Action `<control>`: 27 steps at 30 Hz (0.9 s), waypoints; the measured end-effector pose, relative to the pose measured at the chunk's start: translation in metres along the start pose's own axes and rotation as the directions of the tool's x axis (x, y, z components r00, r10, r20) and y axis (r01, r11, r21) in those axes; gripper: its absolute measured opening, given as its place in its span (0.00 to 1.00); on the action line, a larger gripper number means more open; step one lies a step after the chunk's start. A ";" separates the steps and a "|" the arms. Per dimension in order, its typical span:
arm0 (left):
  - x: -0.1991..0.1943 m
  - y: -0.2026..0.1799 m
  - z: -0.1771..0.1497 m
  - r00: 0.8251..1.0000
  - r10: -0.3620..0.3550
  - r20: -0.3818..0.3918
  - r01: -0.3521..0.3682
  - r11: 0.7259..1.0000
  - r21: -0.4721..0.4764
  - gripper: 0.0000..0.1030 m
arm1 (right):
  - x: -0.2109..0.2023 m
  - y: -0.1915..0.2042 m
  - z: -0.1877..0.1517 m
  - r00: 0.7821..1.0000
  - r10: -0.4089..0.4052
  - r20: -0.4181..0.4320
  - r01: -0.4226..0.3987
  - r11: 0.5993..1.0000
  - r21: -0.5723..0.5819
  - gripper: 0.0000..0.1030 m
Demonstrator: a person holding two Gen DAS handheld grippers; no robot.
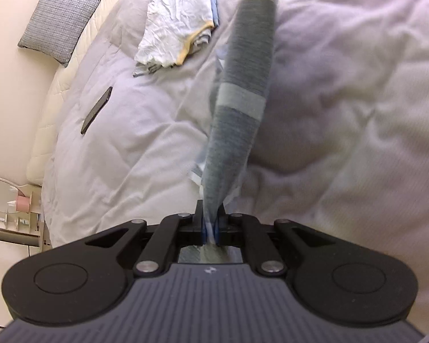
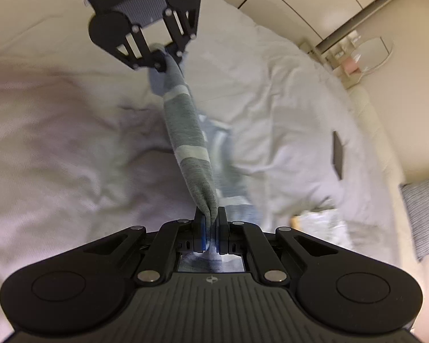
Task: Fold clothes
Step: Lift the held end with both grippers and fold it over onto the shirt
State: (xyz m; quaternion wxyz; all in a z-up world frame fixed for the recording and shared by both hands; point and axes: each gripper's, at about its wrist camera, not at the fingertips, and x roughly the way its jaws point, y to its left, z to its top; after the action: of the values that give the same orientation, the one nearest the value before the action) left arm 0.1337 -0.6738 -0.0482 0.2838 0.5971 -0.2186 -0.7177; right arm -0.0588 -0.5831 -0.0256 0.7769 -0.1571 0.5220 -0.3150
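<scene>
While both tilt downward, left gripper [image 1: 210, 230] and right gripper [image 2: 210, 233] clench the striped garment [image 2: 190, 140] – taut

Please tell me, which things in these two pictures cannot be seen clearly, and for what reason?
- Striped garment: bunched between the left gripper and right gripper, so its type and full shape stay unknown; its hanging part is motion-blurred in the right wrist view.
- Folded pile: cut off by the top edge in the left wrist view.
- Items on the shelf: too small to identify.

open duvet [image 1: 343, 114] on one side of striped garment [image 1: 243, 100], folded stack [image 1: 174, 28] and phone [image 1: 96, 110] on the other
</scene>
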 end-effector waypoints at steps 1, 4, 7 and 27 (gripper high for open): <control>-0.004 0.005 0.009 1.000 -0.001 -0.007 0.001 1.000 -0.012 0.04 | -0.006 -0.007 -0.003 1.000 -0.008 0.004 0.008 1.000 -0.008 0.03; -0.011 0.027 0.037 0.999 0.014 -0.035 -0.017 0.998 -0.067 0.04 | -0.018 -0.037 -0.013 0.999 -0.024 0.030 0.025 1.000 -0.012 0.03; -0.016 0.050 0.067 0.998 0.029 -0.064 -0.036 0.992 -0.121 0.04 | -0.026 -0.072 -0.024 0.997 -0.029 0.070 0.030 1.000 -0.010 0.03; 0.139 0.163 0.337 0.960 0.271 -0.066 -0.279 0.920 -0.277 0.04 | 0.041 -0.393 -0.185 0.919 -0.317 0.235 0.318 0.947 0.035 0.03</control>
State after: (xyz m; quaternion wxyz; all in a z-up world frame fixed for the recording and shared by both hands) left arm -0.1908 -0.8961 0.0205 0.4672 0.5232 -0.1912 -0.6866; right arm -0.3450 -0.8895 0.0954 0.7720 -0.2776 0.3937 -0.4147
